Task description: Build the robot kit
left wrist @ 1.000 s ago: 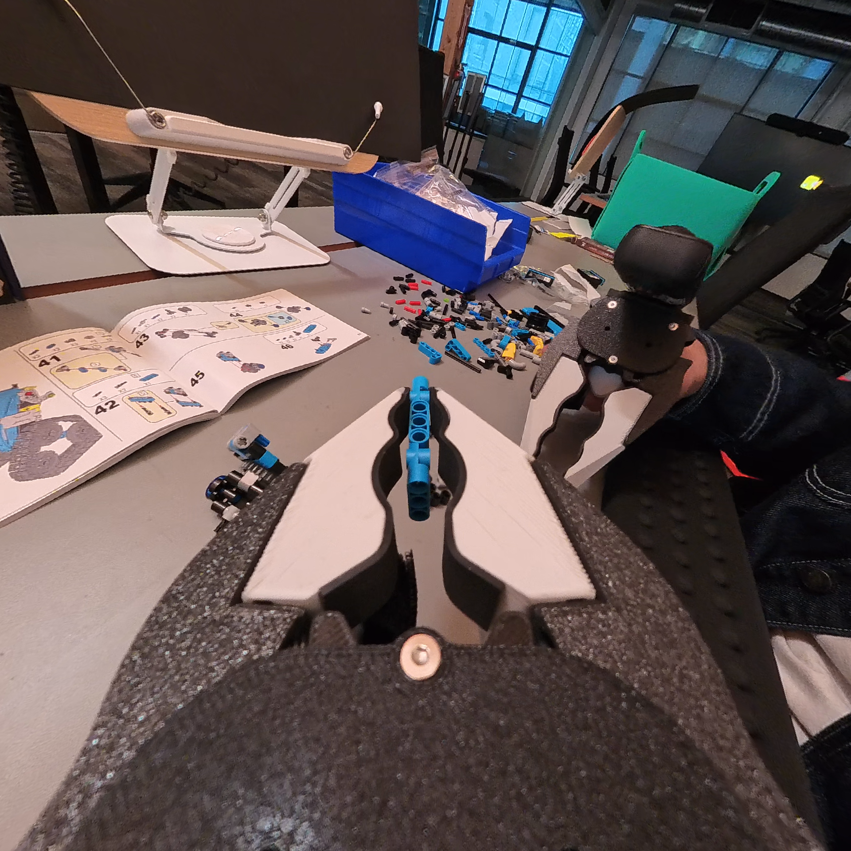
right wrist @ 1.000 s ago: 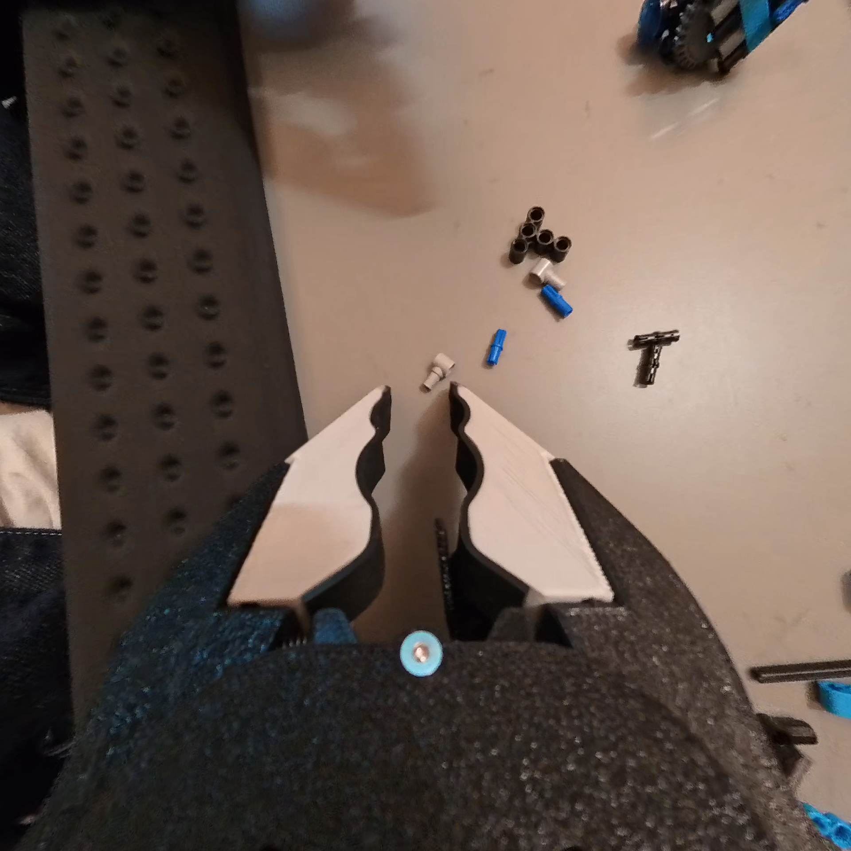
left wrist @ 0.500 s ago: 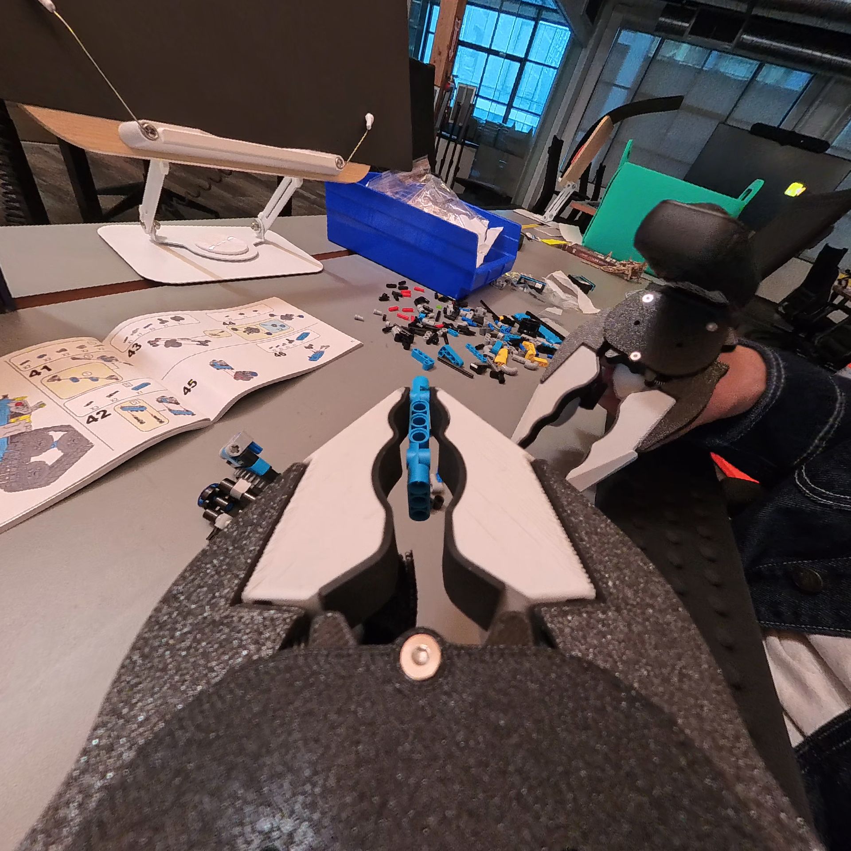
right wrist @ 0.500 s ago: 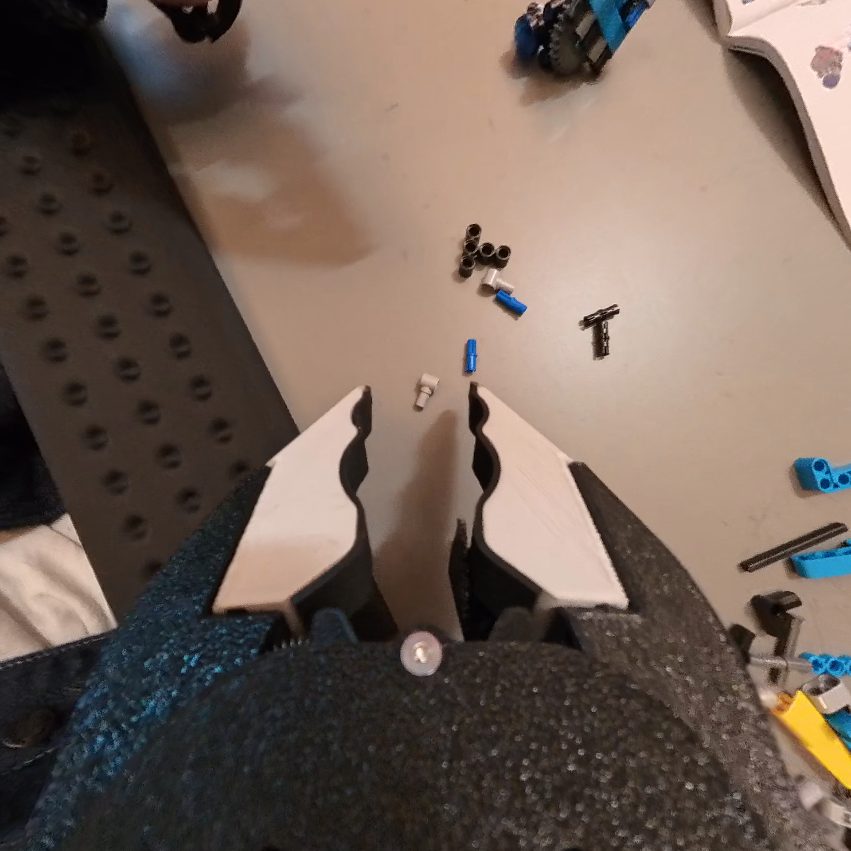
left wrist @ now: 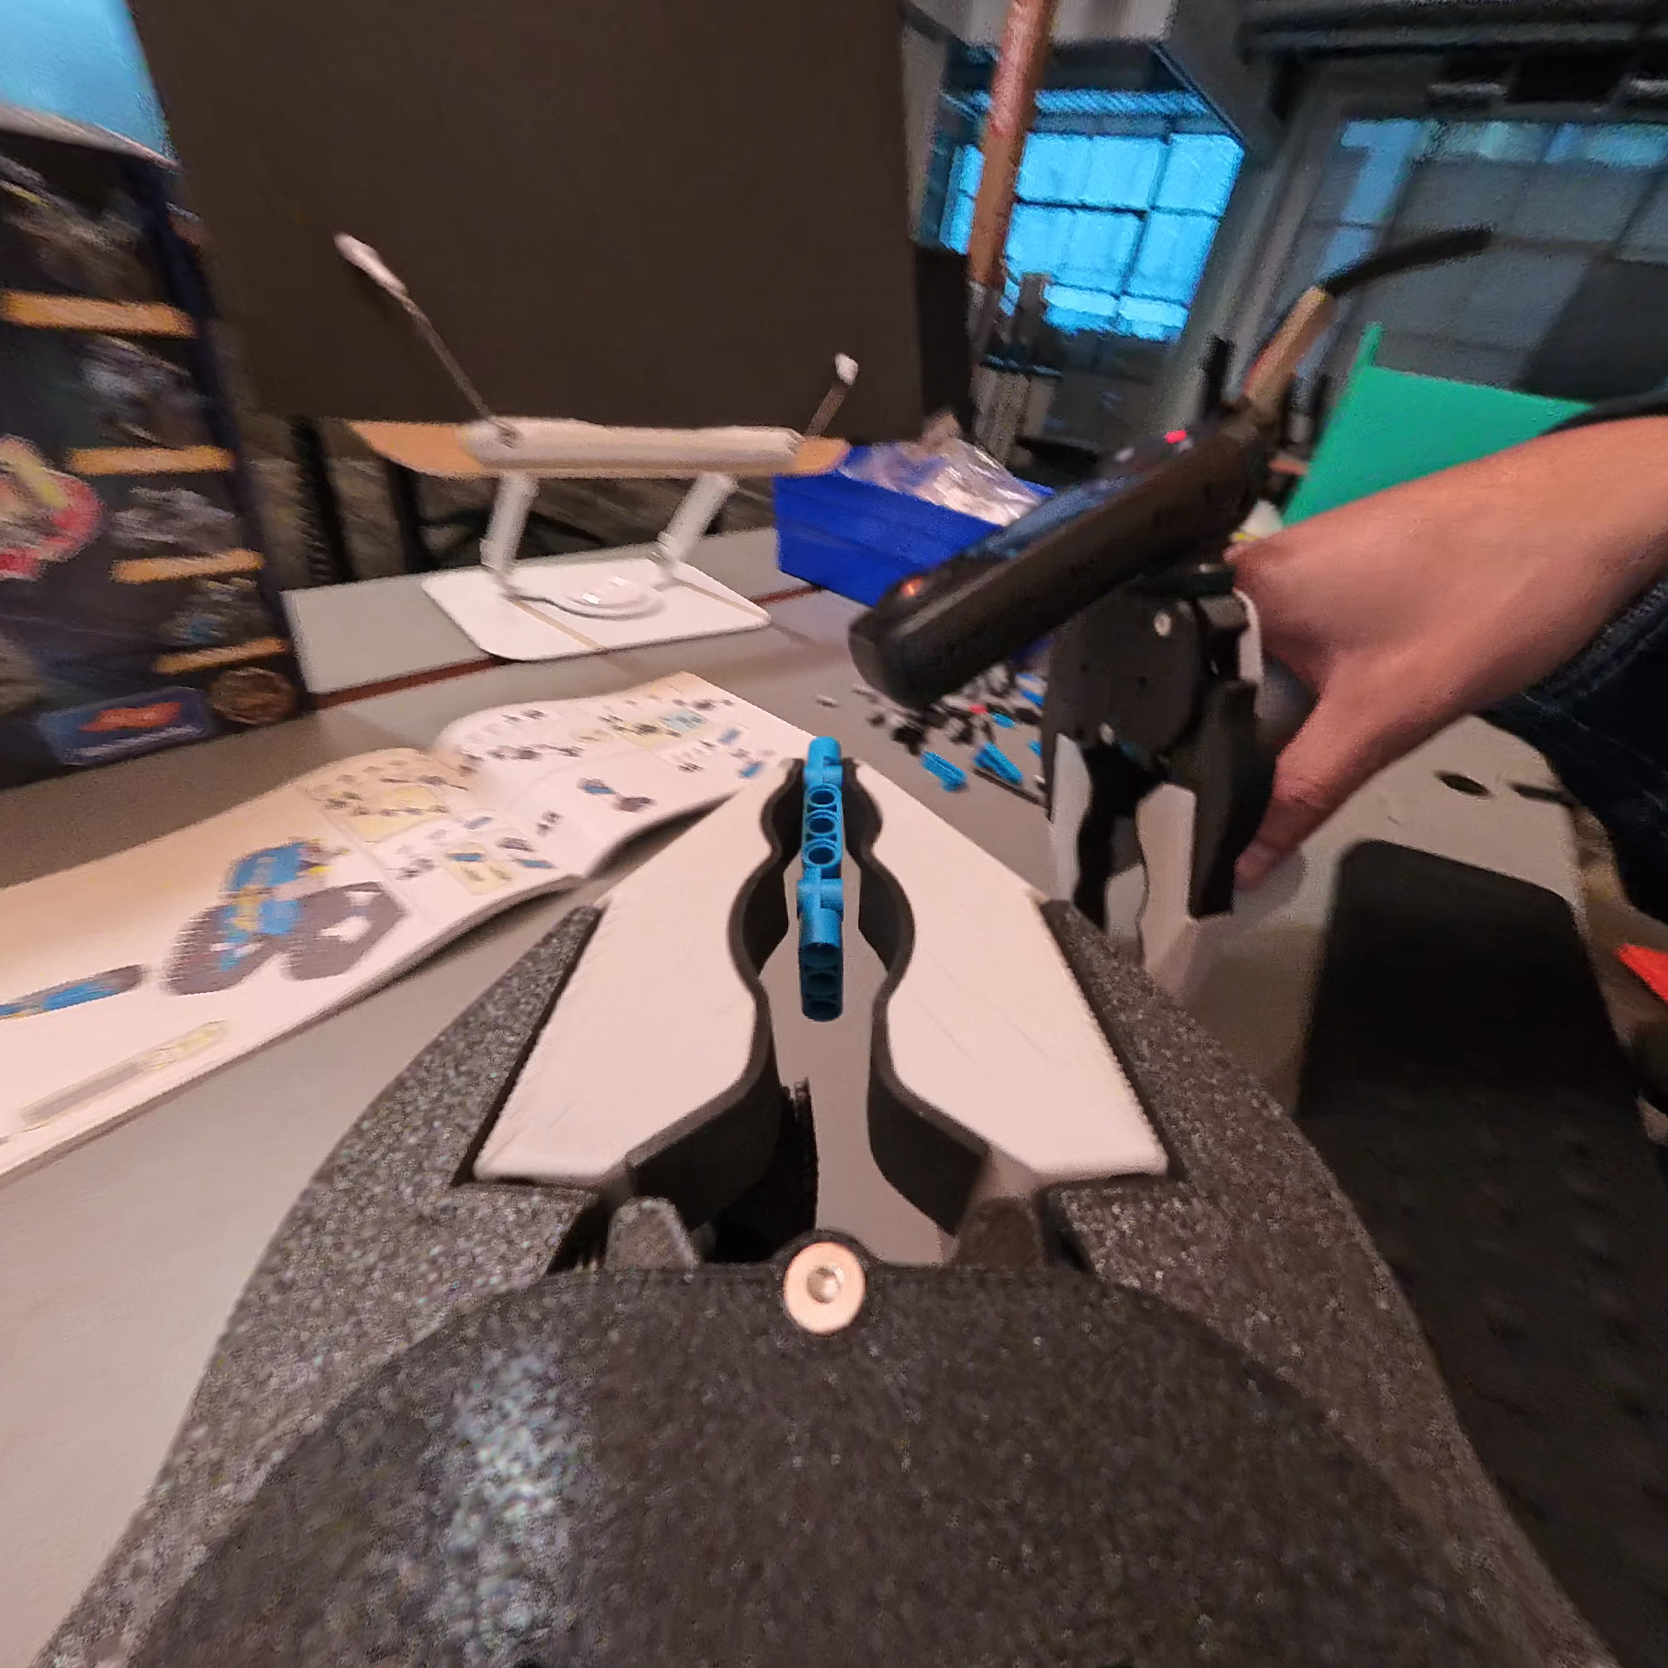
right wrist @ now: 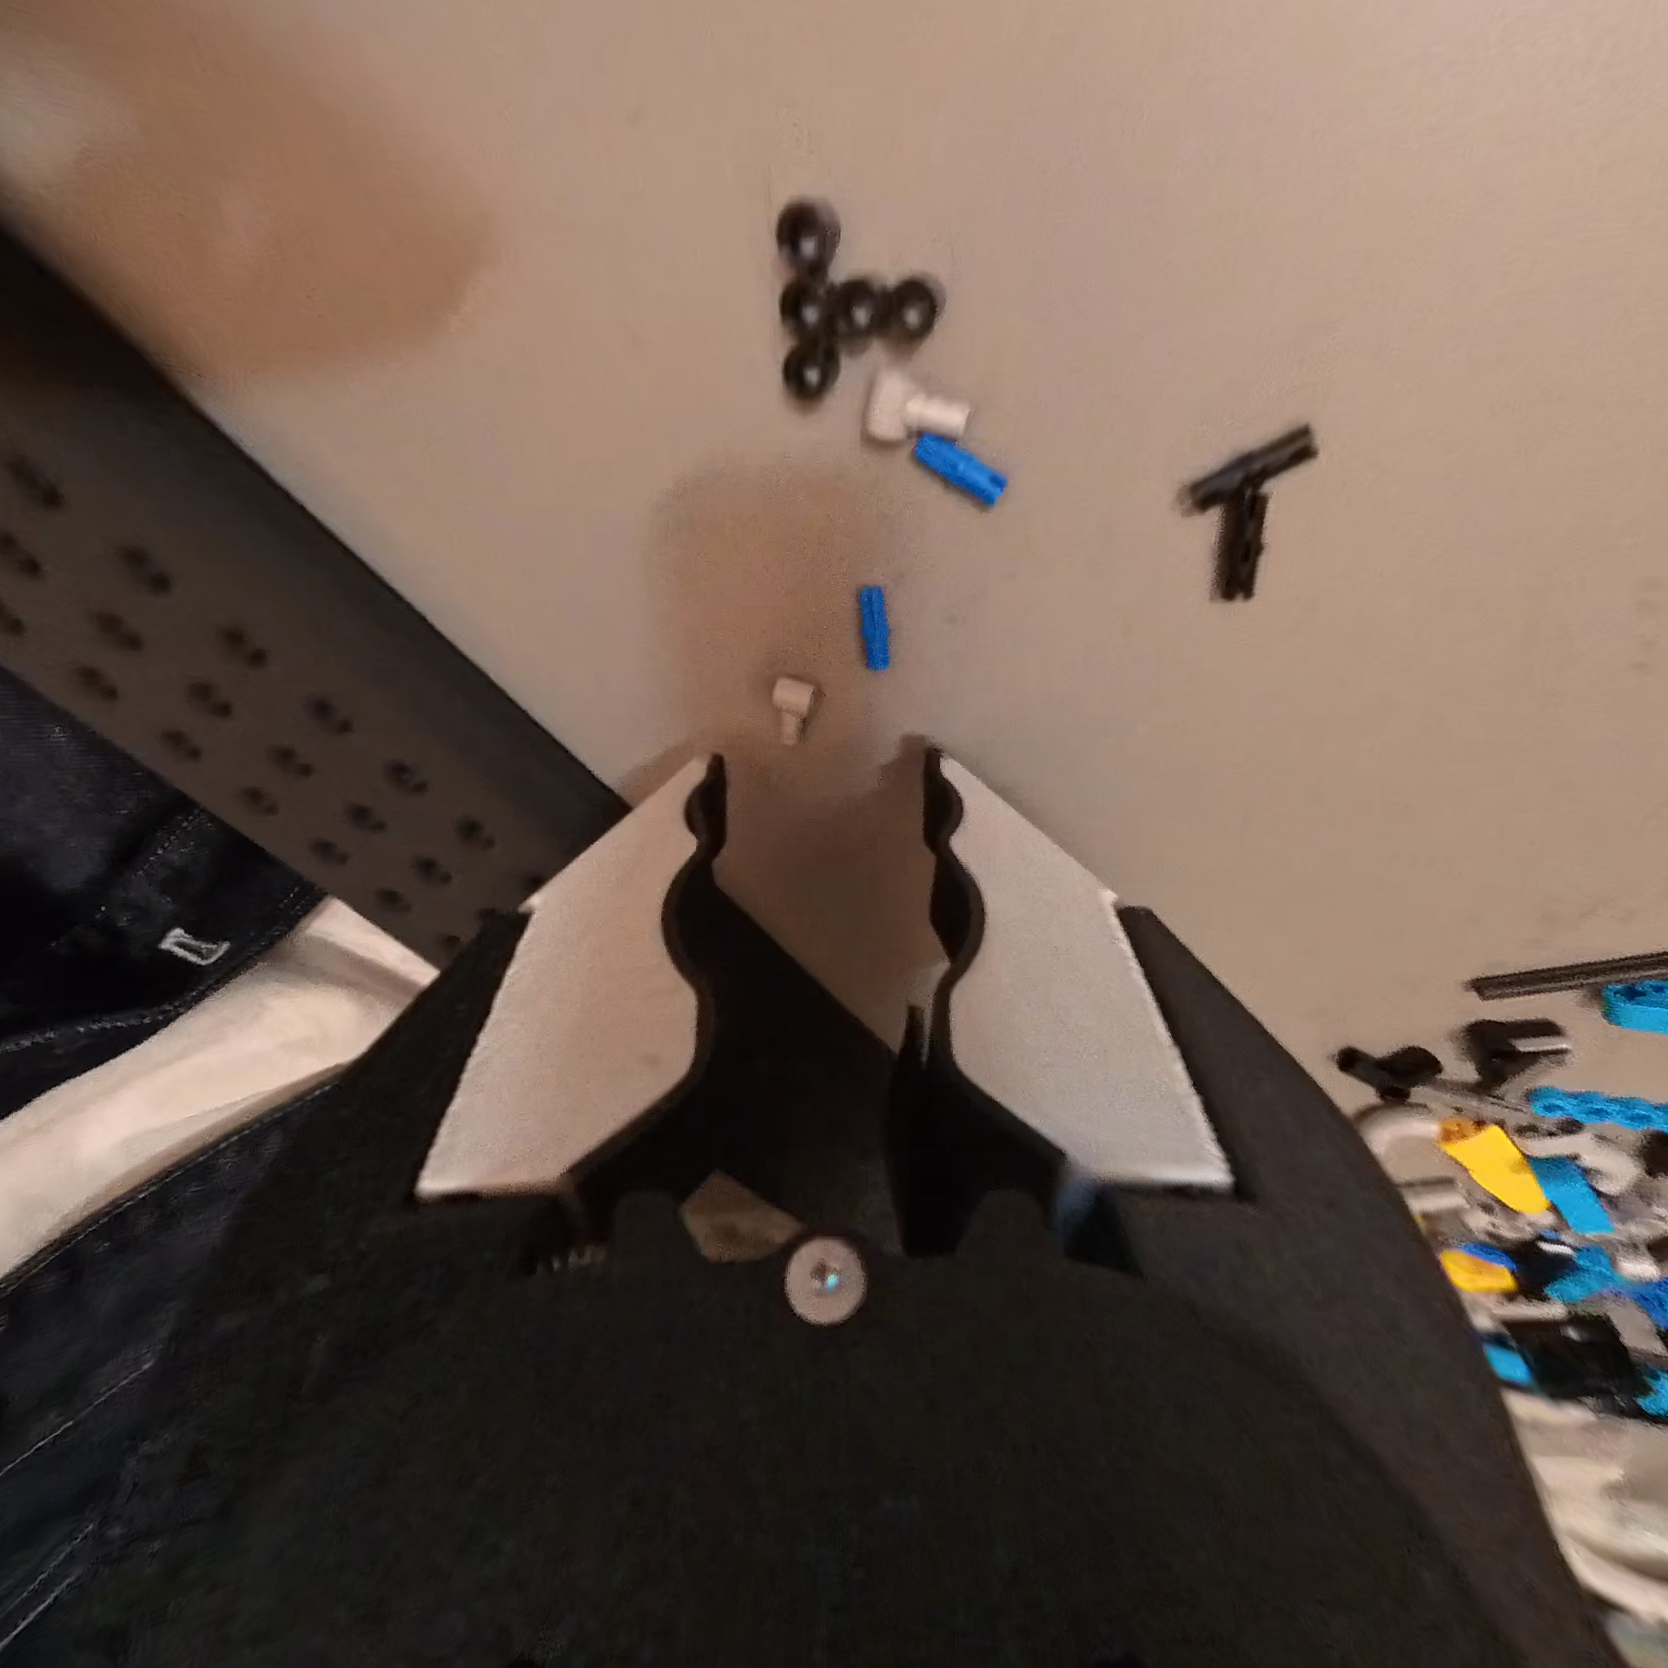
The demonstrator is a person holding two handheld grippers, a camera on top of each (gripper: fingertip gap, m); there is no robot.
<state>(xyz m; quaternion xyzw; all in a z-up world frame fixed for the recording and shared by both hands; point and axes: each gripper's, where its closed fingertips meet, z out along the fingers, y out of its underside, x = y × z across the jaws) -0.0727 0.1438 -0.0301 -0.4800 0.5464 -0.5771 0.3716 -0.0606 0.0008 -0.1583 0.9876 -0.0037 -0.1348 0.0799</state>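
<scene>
Two grippers show: the left gripper [left wrist: 823,776] clamps one blue beam [left wrist: 820,889]; the right gripper [right wrist: 821,767] gapes empty above the table [right wrist: 1173,180]. One grey pin [right wrist: 792,705] lies at its 12 o'clock, two blue pins [right wrist: 874,626] at 1 o'clock.

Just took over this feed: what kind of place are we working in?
Probably a workshop or lab bench set up for a toy-brick build: an open instruction booklet, loose brick parts on the grey table, and large industrial windows behind.

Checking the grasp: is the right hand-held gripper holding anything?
No, the right hand-held gripper is open and empty above a small grey peg.
</scene>
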